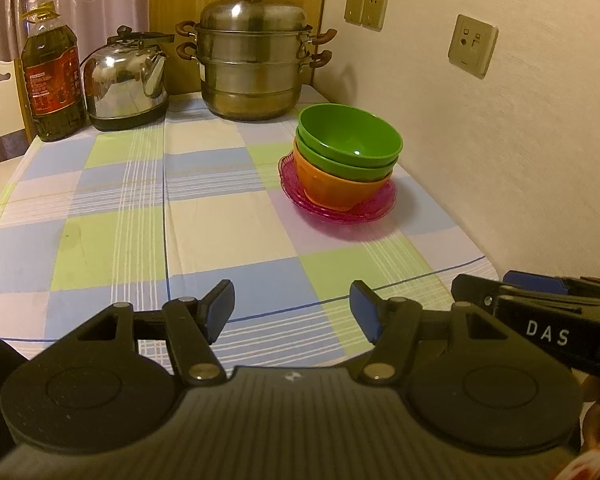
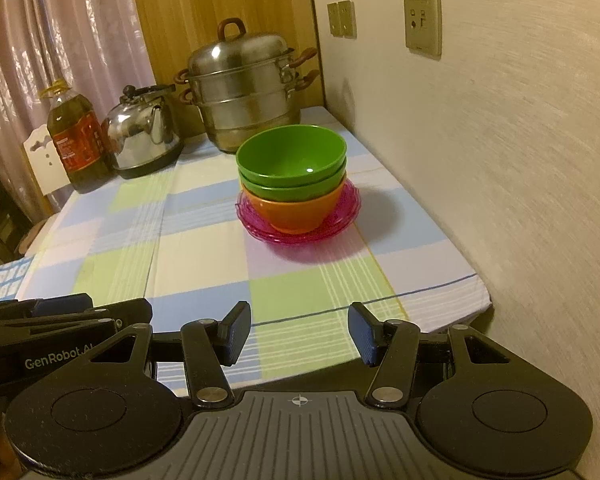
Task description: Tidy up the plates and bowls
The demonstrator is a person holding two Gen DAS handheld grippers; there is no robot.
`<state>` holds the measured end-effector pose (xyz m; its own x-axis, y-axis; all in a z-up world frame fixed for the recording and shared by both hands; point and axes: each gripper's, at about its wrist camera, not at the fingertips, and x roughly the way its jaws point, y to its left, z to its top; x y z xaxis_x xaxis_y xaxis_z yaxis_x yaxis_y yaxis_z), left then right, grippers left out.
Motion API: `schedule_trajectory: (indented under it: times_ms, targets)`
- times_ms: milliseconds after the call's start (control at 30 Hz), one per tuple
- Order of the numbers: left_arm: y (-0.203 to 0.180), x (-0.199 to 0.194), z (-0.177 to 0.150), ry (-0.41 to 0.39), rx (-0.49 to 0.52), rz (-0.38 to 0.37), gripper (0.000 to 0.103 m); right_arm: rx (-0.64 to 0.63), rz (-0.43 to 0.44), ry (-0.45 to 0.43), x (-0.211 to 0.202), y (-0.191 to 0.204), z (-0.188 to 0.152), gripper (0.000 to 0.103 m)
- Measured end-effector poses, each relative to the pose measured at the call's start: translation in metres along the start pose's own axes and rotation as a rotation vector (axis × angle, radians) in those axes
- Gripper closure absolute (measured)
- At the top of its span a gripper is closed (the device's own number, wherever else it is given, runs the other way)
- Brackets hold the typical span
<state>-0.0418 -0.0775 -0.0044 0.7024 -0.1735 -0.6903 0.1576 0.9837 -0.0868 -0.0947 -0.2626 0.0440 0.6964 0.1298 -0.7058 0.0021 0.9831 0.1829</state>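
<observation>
Reading "DAS" — right gripper (image 1: 476, 286); "GenRobot.AI" — left gripper (image 2: 112, 308).

Checked tablecloth (image 1: 228, 216) carries pink plates (image 1: 340, 208), steamer pot (image 1: 252, 60), kettle (image 1: 128, 80), oil bottle (image 1: 52, 76).

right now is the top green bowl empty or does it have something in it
Empty. The top green bowl sits upright, nested in the stack on the pink plate, and its inside shows only bare green with a small light glint.
</observation>
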Motion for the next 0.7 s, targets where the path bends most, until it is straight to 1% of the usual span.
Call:
schedule_trajectory:
  times_ms: [700]
  targets:
    - [-0.0015,-0.0009,-0.0004,-0.002,0.006,0.002,0.042,0.003,-0.001,0.004,0.0038,-0.004,-0.0003,0.049]
